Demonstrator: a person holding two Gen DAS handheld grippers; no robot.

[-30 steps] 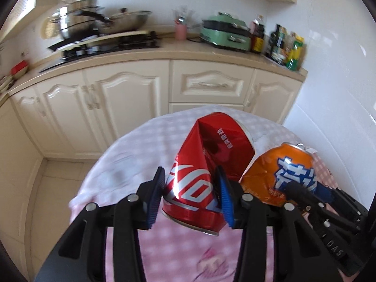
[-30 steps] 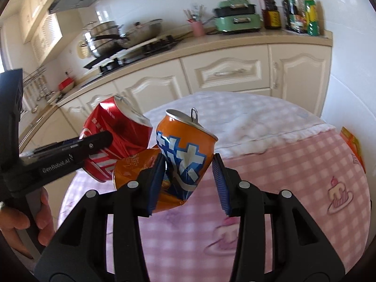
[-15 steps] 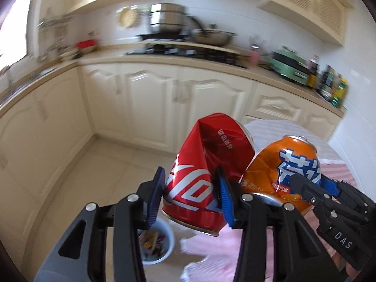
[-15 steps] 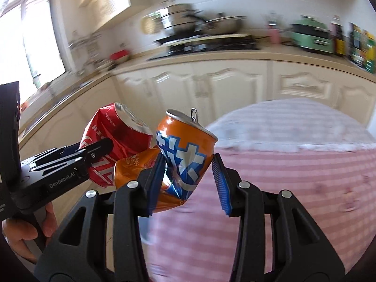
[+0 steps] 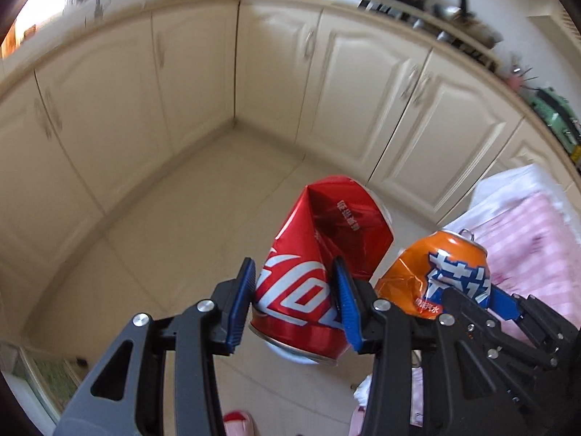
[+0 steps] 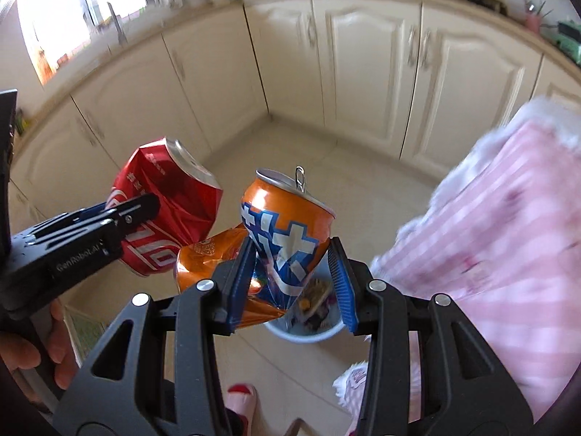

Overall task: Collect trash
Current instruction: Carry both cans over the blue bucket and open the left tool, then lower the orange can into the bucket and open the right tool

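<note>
The left gripper (image 5: 294, 301) is pinching a crushed red can (image 5: 319, 265) between its blue pads, the can sitting at lower centre of the left wrist view, tilted with its dented side facing up. Just to its right, the right gripper (image 6: 292, 283) is squeezing a crumpled orange can (image 6: 287, 232), which is standing nearly upright in the middle of the right wrist view with its pull tab sticking up. Both cans are hanging in the air above the pale tiled floor (image 5: 174, 254), close beside each other; whether they are touching I cannot tell. Directly below the orange can, at lower centre of the right wrist view, a light blue bin (image 6: 308, 332) with scraps already in it is peeking out between the fingers. A pink checked tablecloth (image 6: 490, 236) is filling the right side of the frame, and cream cabinets (image 6: 363, 54) are curving across the top. A hand (image 6: 32, 356) is gripping the left tool's handle at lower left.
</note>
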